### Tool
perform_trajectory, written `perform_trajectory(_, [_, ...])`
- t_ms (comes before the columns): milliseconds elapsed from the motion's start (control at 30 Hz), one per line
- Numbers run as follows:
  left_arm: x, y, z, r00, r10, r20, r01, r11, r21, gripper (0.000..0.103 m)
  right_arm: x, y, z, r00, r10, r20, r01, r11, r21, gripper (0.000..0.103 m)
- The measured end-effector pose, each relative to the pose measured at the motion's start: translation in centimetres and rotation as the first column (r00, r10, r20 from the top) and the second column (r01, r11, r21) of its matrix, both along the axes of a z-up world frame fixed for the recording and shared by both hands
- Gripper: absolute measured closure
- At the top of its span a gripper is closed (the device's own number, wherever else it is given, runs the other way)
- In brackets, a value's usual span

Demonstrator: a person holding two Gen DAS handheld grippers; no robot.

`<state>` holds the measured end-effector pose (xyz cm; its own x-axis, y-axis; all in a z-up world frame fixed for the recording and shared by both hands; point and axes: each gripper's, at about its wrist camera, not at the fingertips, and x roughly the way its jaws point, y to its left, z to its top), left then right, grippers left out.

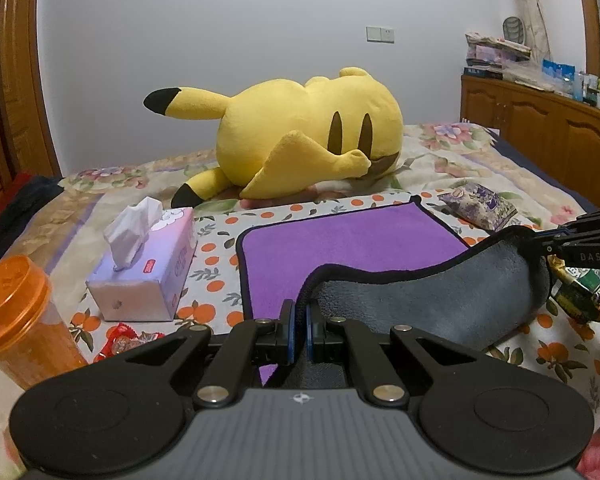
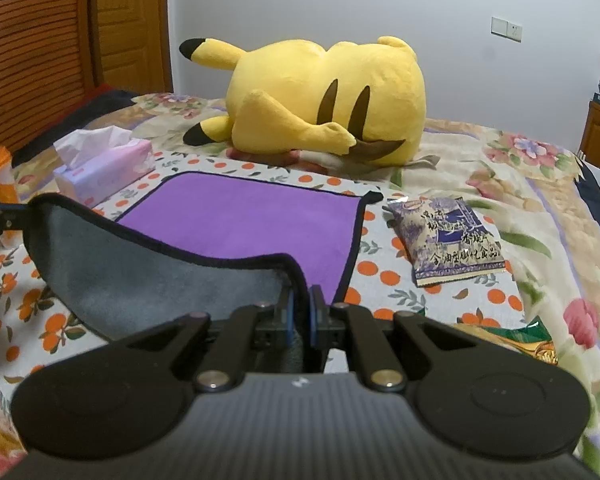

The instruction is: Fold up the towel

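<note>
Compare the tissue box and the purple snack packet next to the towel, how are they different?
The tissue box is a rigid pastel block standing left of the towel; the snack packet is a flat, crinkled bag lying right of it. A tissue sticks out of the box; the packet looks sealed. Both rest on the orange-print cloth.

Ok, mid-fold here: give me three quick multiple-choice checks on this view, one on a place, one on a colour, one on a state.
1. Where is the tissue box relative to the towel, seen from the left wrist?
A. on its left
B. on top of it
C. behind the plush

2. What colour is the lifted underside of the towel?
A. purple
B. grey
C. orange

3. How do the left gripper and right gripper stand?
A. both open above the towel
B. only the left grips it
C. both shut on near towel corners

Answers: 1 A, the box sits on the cloth left of the towel. 2 B, the raised flap shows grey, the flat part purple. 3 C, each pair of jaws pinches a lifted corner.
</note>
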<state>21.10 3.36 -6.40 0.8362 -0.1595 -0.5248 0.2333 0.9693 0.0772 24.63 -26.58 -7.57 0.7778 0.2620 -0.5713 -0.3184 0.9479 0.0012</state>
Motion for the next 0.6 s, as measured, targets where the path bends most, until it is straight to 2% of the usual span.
perform_trajectory(267, [0.6,0.0,0.9,1.0,0.002,0.023,-0.002,1.0,-0.001,0.097,0.5,0.1,1.2,0.999,0.015,0.048,-0.015,1.0,0.011,0.095])
perform_trajectory(600, [2.8,-0.6,1.9,0.999,-0.01,0.053,0.01,1.0,0.005,0.097,2.4,0.3,1.4,0.996,0.017,0.086,-0.014,0.999,-0.029,0.095])
